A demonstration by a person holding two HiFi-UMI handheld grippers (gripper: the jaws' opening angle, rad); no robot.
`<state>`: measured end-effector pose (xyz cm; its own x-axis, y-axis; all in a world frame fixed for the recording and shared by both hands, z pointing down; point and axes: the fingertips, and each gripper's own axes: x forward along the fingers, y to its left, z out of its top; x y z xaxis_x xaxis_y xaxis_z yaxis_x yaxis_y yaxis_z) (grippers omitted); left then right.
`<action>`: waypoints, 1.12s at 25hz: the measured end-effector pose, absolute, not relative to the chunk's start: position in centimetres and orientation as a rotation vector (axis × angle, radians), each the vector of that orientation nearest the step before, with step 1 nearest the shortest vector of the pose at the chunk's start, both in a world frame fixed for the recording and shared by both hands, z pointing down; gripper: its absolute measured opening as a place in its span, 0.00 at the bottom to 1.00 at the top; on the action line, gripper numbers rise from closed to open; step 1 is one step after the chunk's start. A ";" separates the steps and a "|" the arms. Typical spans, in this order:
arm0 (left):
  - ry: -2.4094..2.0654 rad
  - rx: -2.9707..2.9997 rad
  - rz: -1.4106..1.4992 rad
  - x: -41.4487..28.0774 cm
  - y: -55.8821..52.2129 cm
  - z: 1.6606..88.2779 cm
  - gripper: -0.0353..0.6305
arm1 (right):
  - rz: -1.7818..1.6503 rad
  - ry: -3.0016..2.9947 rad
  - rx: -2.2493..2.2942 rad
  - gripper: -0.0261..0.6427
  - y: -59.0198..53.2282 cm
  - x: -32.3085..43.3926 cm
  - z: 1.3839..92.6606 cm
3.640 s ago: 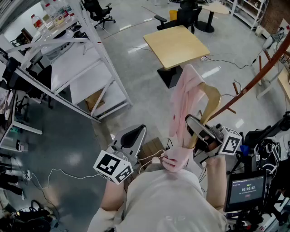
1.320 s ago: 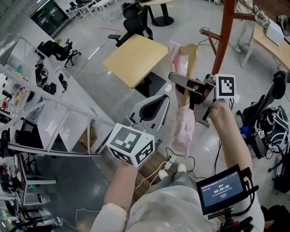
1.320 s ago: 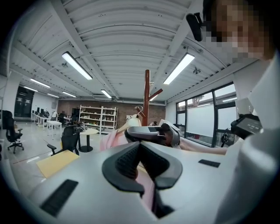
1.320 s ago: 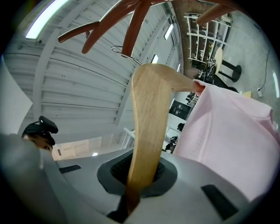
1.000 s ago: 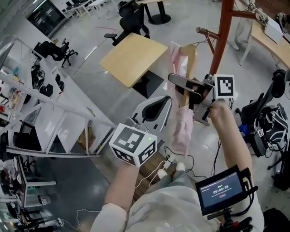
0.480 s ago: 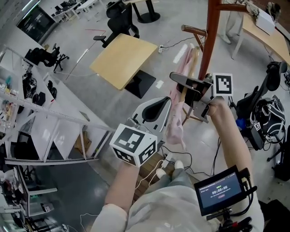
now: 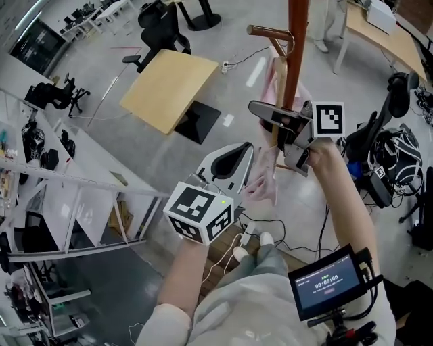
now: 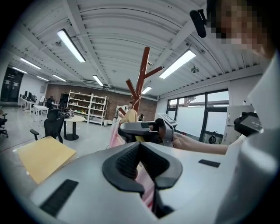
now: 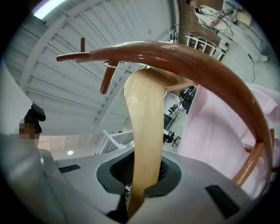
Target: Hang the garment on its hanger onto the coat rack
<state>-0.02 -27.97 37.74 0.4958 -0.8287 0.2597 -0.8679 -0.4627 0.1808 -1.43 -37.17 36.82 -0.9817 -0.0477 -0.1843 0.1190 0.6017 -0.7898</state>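
Note:
The coat rack's red-brown pole (image 7: 298,40) rises at top centre, with a peg (image 7: 265,32) sticking out to the left. My right gripper (image 7: 260,111) is shut on the pale wooden hanger (image 9: 144,131), which carries the pink garment (image 7: 269,179). The hanger's top sits just under that peg. In the right gripper view its wire hook (image 9: 115,65) lies against the pole (image 9: 197,61) beside a short peg (image 9: 105,81); whether it rests there is unclear. My left gripper (image 7: 245,152) hovers below the garment's hem, slightly open and holding nothing. The pink cloth (image 8: 146,183) shows through its gap.
A yellow square table (image 7: 169,88) and a black office chair (image 7: 159,17) stand to the rack's left. White shelving frames (image 7: 67,196) fill the left side. Black bags and cables (image 7: 379,169) lie on the floor at right, and a desk (image 7: 379,30) is at top right.
The right gripper has carried the hanger and garment up and over to the coat rack, from apart to right under a peg. The left gripper kept its place below.

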 end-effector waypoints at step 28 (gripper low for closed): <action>-1.309 2.483 0.081 2.1 -28.6 38.7 0.06 | -0.708 3.233 -1.006 0.16 -43.0 6.7 41.4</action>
